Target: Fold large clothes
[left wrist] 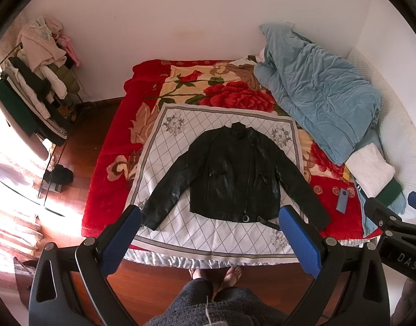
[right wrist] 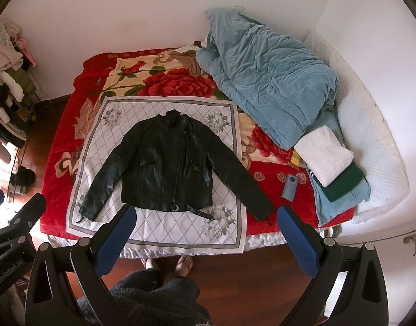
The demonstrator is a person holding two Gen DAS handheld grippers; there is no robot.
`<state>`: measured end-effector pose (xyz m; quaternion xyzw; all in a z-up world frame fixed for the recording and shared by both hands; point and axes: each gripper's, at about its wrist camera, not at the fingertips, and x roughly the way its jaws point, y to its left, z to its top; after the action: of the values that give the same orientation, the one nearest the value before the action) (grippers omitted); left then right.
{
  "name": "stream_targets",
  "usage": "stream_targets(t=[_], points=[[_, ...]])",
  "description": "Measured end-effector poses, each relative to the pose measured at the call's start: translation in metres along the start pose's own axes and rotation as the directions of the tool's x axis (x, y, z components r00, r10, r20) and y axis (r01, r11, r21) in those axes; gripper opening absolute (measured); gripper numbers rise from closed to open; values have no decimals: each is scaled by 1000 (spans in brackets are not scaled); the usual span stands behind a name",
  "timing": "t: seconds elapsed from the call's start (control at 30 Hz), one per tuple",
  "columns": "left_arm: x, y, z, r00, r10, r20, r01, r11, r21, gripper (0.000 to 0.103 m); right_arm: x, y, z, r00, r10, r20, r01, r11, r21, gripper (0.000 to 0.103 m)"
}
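Note:
A black leather jacket lies flat, front up, sleeves spread, on a white diamond-patterned cloth on the bed. It also shows in the right wrist view, on the same cloth. My left gripper is open and empty, held high above the bed's near edge. My right gripper is open and empty too, at the same height, to the right of the left one.
A red floral blanket covers the bed. A blue duvet is heaped at the back right. Folded white and green clothes and a phone lie at the right. A loaded clothes rack stands left. The person's feet are by the bed's edge.

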<state>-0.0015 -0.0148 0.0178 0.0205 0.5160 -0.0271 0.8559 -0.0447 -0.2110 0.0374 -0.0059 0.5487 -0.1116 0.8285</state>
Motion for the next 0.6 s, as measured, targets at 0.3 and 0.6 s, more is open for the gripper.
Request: stream_targets(t=[0.3,0.6], points=[[-6,-4,6,1000,-6,6,6,1000,2,103,-4,-2,-4,1000,0,3,0,1000,-1,103],[-7,-3,4,1000,-5,10,5,1000,1,103,-6,-2,-4,1000,0,7,0,1000,-1,103]])
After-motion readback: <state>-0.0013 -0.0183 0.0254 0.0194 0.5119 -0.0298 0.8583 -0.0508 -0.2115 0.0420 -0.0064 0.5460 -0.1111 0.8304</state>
